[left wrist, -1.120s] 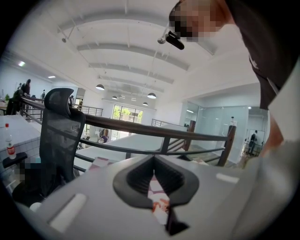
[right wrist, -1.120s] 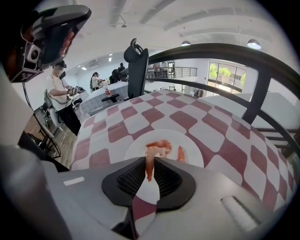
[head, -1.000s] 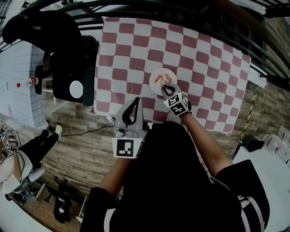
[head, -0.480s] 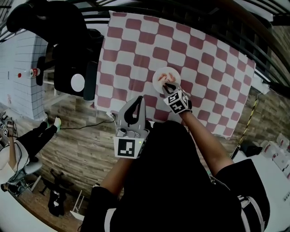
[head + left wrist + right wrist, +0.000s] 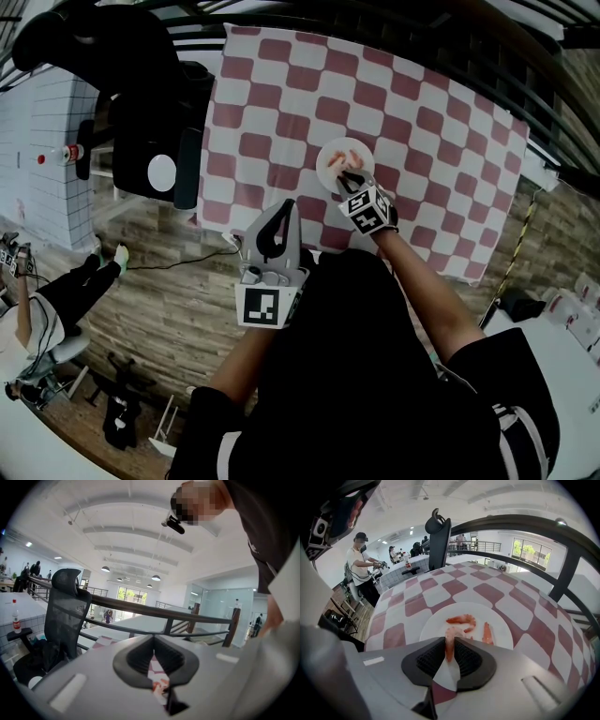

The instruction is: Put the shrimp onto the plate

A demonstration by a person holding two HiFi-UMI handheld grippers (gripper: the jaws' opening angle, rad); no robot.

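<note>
A small white plate (image 5: 330, 156) sits on the red-and-white checked tablecloth (image 5: 422, 122), near its front edge. Two pink shrimp (image 5: 461, 619) (image 5: 486, 632) lie on the plate (image 5: 501, 625). My right gripper (image 5: 349, 176) hangs over the plate's near side, shut on a third shrimp (image 5: 450, 634) that sticks out past the right gripper (image 5: 450, 652). My left gripper (image 5: 284, 208) is held off the table's front edge, above the wooden floor, pointing at the cloth. Its jaws are together with nothing in them. In the left gripper view, only a thin slit shows at the left gripper (image 5: 154, 645).
A black office chair (image 5: 141, 103) stands at the table's left side. A dark metal railing (image 5: 394, 28) runs along the far edge. A person sits at the lower left (image 5: 47, 309) on the wooden floor (image 5: 159, 309). A white desk with a bottle (image 5: 66, 153) is at the left.
The right gripper has edged forward a little over the plate's near side, still holding its shrimp. The left gripper has barely moved.
</note>
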